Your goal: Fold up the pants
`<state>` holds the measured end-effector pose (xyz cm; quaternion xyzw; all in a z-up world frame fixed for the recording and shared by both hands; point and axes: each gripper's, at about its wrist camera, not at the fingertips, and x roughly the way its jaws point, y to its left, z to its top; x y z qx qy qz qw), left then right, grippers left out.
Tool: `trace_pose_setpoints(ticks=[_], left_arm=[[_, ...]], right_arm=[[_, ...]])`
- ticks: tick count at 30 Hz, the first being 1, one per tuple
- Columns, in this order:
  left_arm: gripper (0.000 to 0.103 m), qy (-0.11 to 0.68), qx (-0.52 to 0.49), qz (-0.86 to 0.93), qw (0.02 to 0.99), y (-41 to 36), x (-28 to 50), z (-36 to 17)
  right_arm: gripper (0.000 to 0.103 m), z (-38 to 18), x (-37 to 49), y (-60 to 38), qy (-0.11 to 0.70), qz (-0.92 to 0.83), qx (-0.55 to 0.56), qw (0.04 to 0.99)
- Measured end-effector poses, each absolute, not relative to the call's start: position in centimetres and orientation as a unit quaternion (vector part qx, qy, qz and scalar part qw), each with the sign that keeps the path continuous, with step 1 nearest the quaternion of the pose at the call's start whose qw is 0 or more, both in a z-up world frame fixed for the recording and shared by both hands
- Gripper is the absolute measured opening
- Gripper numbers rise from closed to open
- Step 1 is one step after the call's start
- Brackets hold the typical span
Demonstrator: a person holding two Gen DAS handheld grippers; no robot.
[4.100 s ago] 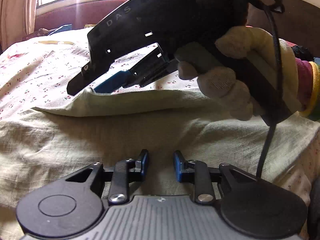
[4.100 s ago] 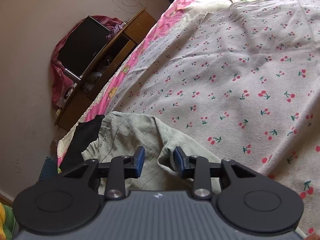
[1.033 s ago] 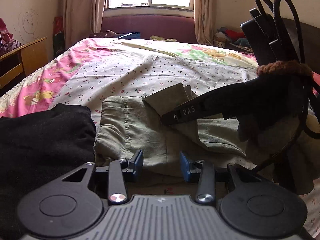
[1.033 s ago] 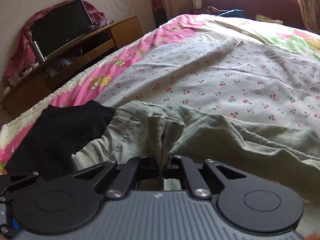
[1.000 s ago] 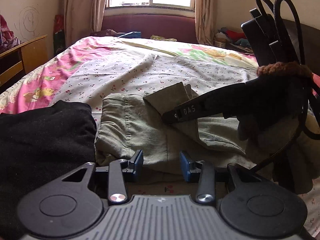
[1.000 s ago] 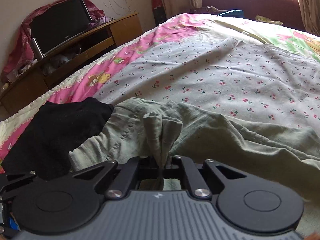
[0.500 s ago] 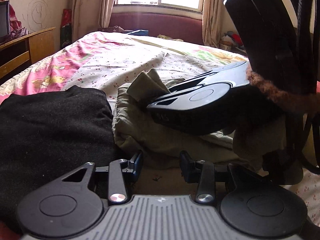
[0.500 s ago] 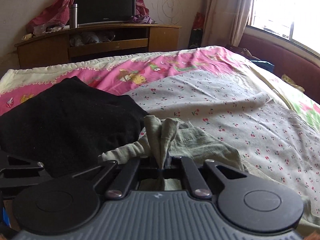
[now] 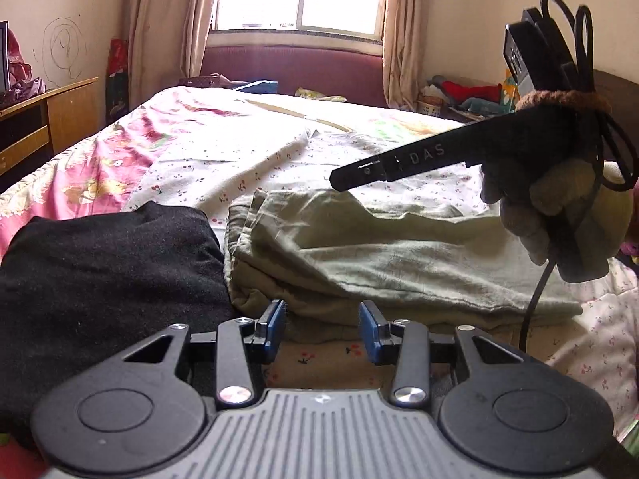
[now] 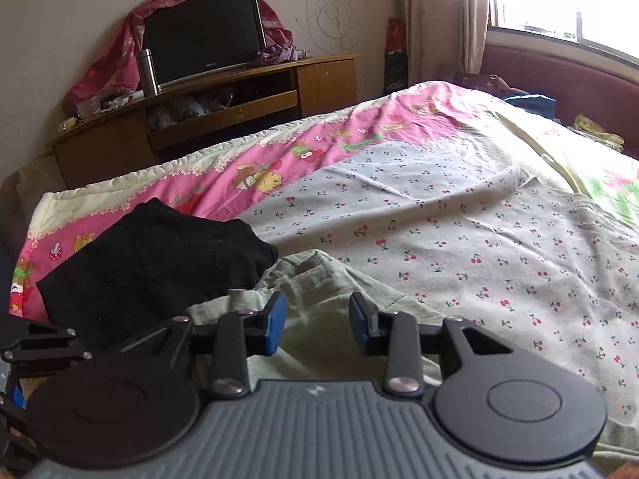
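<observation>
The pale green pants [image 9: 359,251] lie folded in a flat bundle on the bed, just beyond my left gripper [image 9: 322,331], which is open and empty at the bundle's near edge. My right gripper [image 10: 315,325] is open and empty, hovering over the pants [image 10: 319,283]. In the left wrist view the right gripper's body, held in a gloved hand [image 9: 559,215], hangs above the right part of the pants.
A folded black garment [image 9: 100,275] lies to the left of the pants, touching them; it also shows in the right wrist view [image 10: 159,267]. The cherry-print sheet [image 10: 459,239] stretches beyond. A wooden TV cabinet [image 10: 223,111] stands left of the bed.
My right gripper has opened and let go of the pants fold it was pinching; the cloth now lies flat on the bundle. The right gripper has lifted up and to the right.
</observation>
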<state>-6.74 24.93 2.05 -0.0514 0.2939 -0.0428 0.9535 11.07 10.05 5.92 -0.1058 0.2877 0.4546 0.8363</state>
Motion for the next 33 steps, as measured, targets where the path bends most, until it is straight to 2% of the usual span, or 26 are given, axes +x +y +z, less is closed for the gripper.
trace_pose_setpoints(ticks=[3, 8, 12, 14, 15, 16, 21, 27, 28, 31, 33], left_arm=[[0.058, 0.276, -0.065, -0.04, 0.958, 24.9, -5.8, 2.4], [0.058, 0.255, -0.067, -0.045, 0.964, 24.1, -3.3, 2.7], [0.059, 0.254, -0.055, -0.062, 0.964, 23.2, -1.3, 2.0], [0.059, 0.278, -0.057, -0.065, 0.957, 22.8, 0.2, 1.0], [0.059, 0.292, -0.057, -0.063, 0.953, 22.7, 0.8, 0.4], [0.059, 0.304, -0.055, -0.062, 0.949, 22.7, 1.1, 0.0], [0.059, 0.332, -0.048, -0.057, 0.94, 22.8, 1.2, -1.3], [0.059, 0.332, -0.054, -0.056, 0.94, 22.9, 1.1, -1.5], [0.059, 0.331, -0.055, -0.057, 0.94, 23.0, 1.1, -1.6], [0.059, 0.329, -0.056, -0.059, 0.941, 23.1, 1.1, -1.7], [0.059, 0.329, -0.056, -0.059, 0.941, 23.0, 1.0, -1.7]], right_arm=[[0.037, 6.0, 12.5, 10.3, 0.285, 0.445, -0.125, 0.84], [0.039, 3.1, 16.0, 12.9, 0.35, 0.462, -0.178, 0.795], [0.039, 2.3, 17.9, 12.3, 0.38, 0.474, -0.15, 0.78], [0.031, 2.4, 18.5, 12.7, 0.381, 0.482, -0.139, 0.777], [0.014, 2.4, 18.5, 13.2, 0.38, 0.487, -0.139, 0.774], [0.01, 2.3, 18.6, 13.8, 0.382, 0.492, -0.141, 0.77], [0.019, 1.6, 19.1, 16.7, 0.377, 0.51, -0.176, 0.753], [0.02, 1.5, 19.4, 17.3, 0.381, 0.532, -0.177, 0.735], [0.019, 1.4, 19.6, 17.2, 0.386, 0.531, -0.171, 0.735], [0.004, 1.8, 19.9, 16.6, 0.387, 0.523, -0.15, 0.745], [0.004, 2.2, 19.9, 16.4, 0.385, 0.525, -0.139, 0.746]])
